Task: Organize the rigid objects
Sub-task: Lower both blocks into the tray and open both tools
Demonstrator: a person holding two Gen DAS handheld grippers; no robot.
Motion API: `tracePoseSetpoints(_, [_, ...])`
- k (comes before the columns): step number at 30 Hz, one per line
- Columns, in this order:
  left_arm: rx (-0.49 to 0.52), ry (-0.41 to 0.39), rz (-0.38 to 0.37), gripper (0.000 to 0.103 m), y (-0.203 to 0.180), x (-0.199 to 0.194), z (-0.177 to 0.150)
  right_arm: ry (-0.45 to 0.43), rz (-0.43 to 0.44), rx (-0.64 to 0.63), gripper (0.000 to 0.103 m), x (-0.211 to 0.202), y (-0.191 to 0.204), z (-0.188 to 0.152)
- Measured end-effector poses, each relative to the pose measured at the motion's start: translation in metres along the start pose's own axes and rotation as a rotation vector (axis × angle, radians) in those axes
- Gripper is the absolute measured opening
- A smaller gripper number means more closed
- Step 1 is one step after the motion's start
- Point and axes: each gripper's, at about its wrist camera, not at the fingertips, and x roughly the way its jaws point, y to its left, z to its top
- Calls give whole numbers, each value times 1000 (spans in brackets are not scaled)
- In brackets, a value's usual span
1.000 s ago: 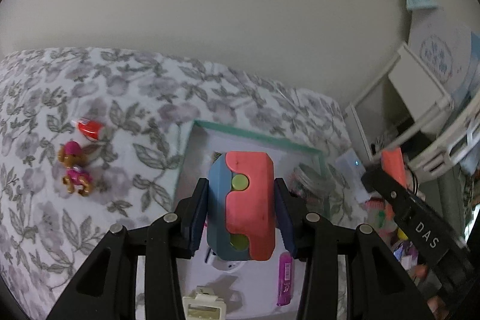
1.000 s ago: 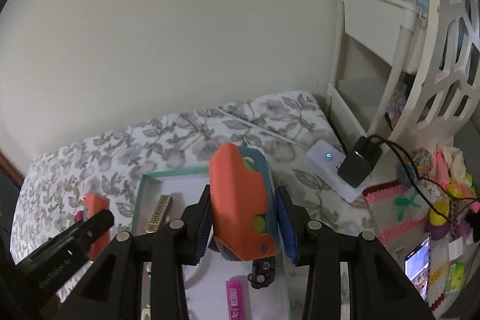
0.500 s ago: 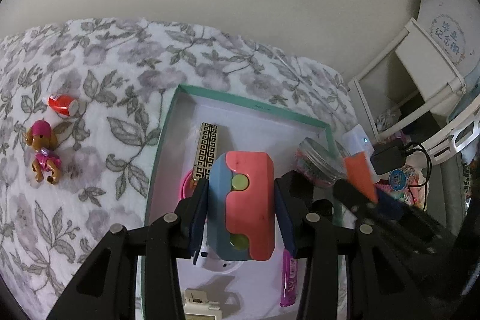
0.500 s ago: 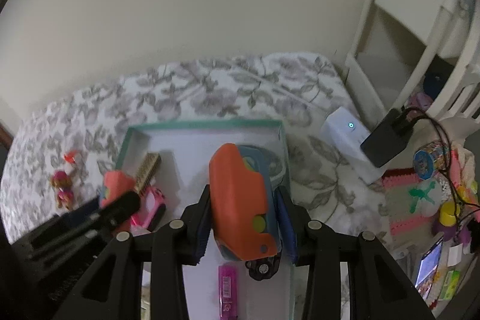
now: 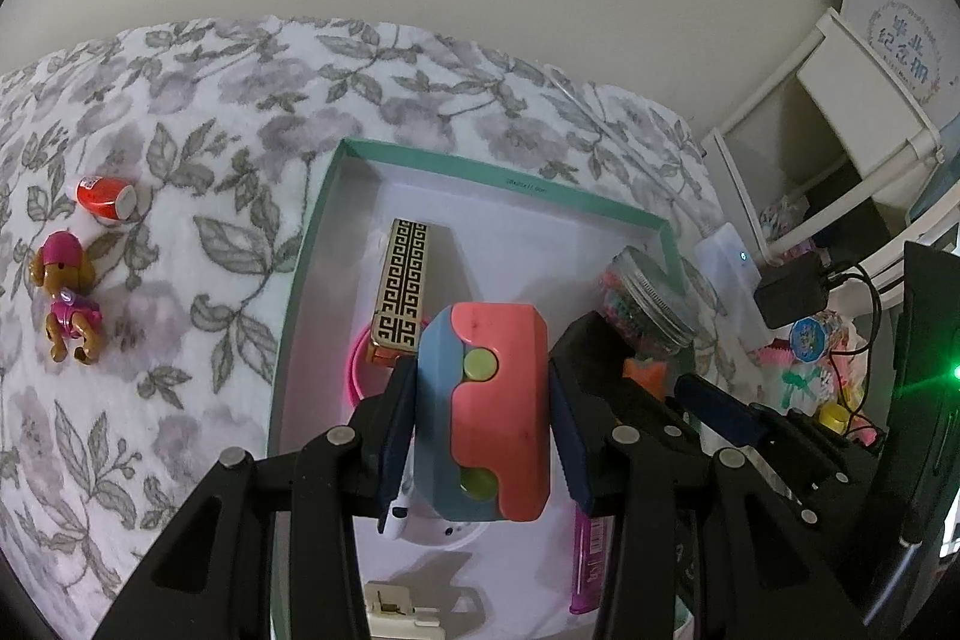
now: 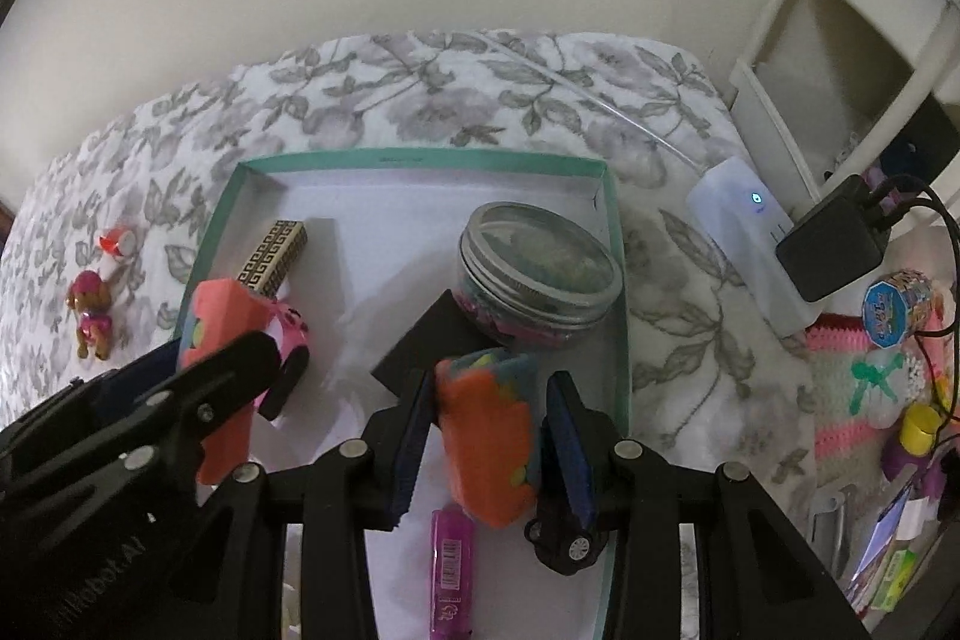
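Observation:
A teal-rimmed white tray (image 5: 498, 169) (image 6: 420, 155) lies on the floral cloth. My left gripper (image 5: 483, 415) is shut on a red and blue block (image 5: 489, 400) above the tray's near left; it also shows in the right wrist view (image 6: 219, 340). My right gripper (image 6: 489, 439) holds an orange and blue block (image 6: 486, 436) over the tray's near right, its jaws slightly parted around it. In the tray lie a patterned gold box (image 5: 402, 289) (image 6: 270, 253), a glass jar (image 6: 537, 274) (image 5: 645, 304), a pink pen (image 6: 453, 568) and a pink toy (image 6: 288, 340).
A toy dog (image 5: 63, 301) (image 6: 90, 310) and a red-white bottle (image 5: 105, 196) (image 6: 117, 241) lie on the cloth left of the tray. A white device (image 6: 750, 232), black charger (image 6: 831, 244) and white shelf (image 6: 840, 58) stand at the right, with toy clutter below.
Both grippers have moved down and forward over the tray with their blocks. The right gripper's block sits lower and more tilted between the jaws.

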Motion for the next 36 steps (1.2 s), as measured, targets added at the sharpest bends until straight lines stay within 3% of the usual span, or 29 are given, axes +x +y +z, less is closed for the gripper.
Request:
tracePoseSetpoints(19, [2,28,10,48,0,6,0,24,-19,-32,43,9,3,-2])
tracePoseSetpoints(30, [10,4,24,48,0,-10,4,-8,-30,-44,44,-4,5,1])
tracePoseSetpoints(36, [4,-50,46,50,5,-29,10,-49,-36,-39,46,-18,3,6])
